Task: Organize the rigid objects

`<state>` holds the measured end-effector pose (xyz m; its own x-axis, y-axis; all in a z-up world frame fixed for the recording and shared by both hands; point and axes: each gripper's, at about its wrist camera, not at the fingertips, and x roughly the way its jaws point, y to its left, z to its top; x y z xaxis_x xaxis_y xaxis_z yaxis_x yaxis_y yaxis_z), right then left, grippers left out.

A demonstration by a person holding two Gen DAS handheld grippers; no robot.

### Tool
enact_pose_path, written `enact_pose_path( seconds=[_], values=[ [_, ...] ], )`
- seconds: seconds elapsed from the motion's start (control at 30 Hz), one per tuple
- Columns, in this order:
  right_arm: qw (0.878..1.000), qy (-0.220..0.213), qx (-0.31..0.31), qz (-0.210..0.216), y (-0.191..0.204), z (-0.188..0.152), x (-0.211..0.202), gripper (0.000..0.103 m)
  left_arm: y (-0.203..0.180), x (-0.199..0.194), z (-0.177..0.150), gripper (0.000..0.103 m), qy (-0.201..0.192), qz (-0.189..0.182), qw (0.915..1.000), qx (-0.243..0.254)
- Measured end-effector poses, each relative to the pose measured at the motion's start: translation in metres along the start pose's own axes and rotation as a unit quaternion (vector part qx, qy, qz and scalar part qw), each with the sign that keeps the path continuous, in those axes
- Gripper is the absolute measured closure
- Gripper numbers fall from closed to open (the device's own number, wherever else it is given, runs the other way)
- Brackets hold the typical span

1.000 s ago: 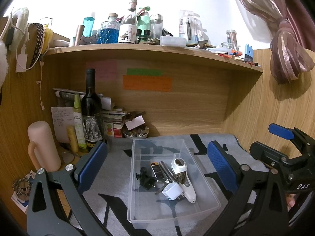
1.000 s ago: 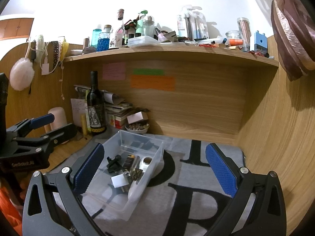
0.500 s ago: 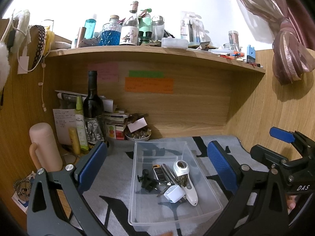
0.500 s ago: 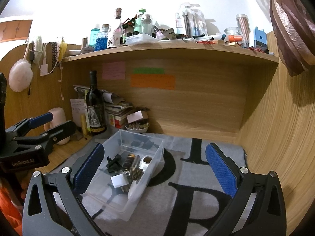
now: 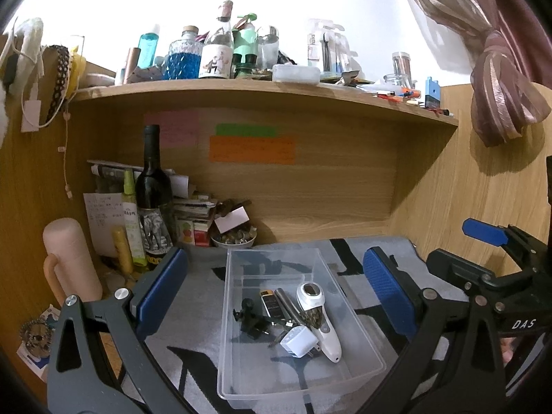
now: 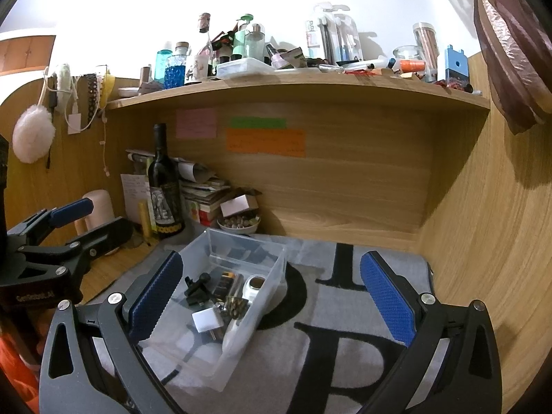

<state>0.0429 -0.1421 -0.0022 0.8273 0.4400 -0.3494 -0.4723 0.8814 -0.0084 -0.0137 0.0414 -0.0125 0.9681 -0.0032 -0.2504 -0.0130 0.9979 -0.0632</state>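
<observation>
Table [image 5: 376,252] w/ grey letter mat. Clear bin [image 5: 362,338] near-centre on mat, long axis near–far, holds white handheld device [image 5: 319,314], white charger plug [image 5: 298,341], black clip [image 5: 250,317], dark sticks. Left hand-held gripper [image 5: 276,289] straight above bin, nearer; jaws wide, empty. Right hand-held gripper [image 6: 272,300]: bin lies left of centre; wide, empty. Both hover level, pointing far.

Near corner of the clear bin [image 6: 241,341] behind the right tool's left finger; sticky-note [image 5: 252,149] writing illegible
</observation>
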Motion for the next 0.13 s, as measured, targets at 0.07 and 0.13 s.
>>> enact_pose_path(
  seconds=[0.07, 0.13],
  values=[
    [1.000, 0.002, -0.001, 0.001, -0.0002, -0.0003, 0.0027, 0.000, 0.0031, 0.0029, 0.0003, 0.000, 0.005, -0.001, 1.0000, -0.006],
    [1.000, 0.006, 0.002, 0.002, -0.0007, -0.0007, 0.0064, 0.000, 0.0060, 0.0072, -0.0003, 0.000, 0.015, -0.003, 0.9998, -0.012]
  ],
)
